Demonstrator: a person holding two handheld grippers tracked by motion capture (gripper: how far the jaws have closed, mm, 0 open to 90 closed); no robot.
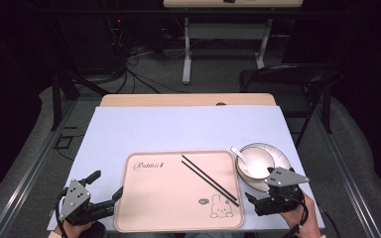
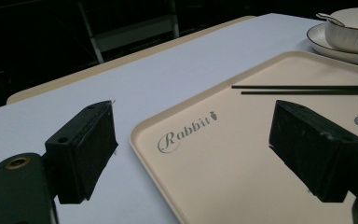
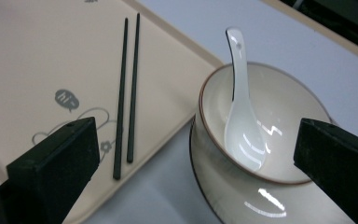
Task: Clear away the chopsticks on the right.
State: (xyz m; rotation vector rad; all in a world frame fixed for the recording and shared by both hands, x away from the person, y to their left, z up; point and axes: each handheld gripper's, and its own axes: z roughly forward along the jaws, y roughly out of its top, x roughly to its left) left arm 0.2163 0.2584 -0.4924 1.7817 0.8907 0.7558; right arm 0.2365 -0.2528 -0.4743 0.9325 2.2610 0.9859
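Observation:
A beige tray (image 1: 178,218) printed with "Rabbit" and a bunny lies at the table's near middle. Two black chopsticks (image 1: 210,180) lie side by side, slanting across its right half. Right of the tray, a white bowl (image 1: 255,161) holding a white spoon (image 1: 239,153) stands on a plate (image 1: 284,159). My left gripper (image 1: 108,183) is open at the tray's left edge, its jaws straddling the rim (image 2: 168,121). My right gripper (image 1: 260,191) is open just in front of the bowl (image 3: 284,107), with nothing held; the spoon (image 3: 242,121) and chopsticks (image 3: 126,93) lie beyond its jaws.
A pale blue mat (image 1: 178,129) covers the wooden table (image 1: 188,100). A black chair (image 1: 292,79) stands behind the far right corner, and another table's legs (image 1: 187,49) farther back. Cables lie on the floor.

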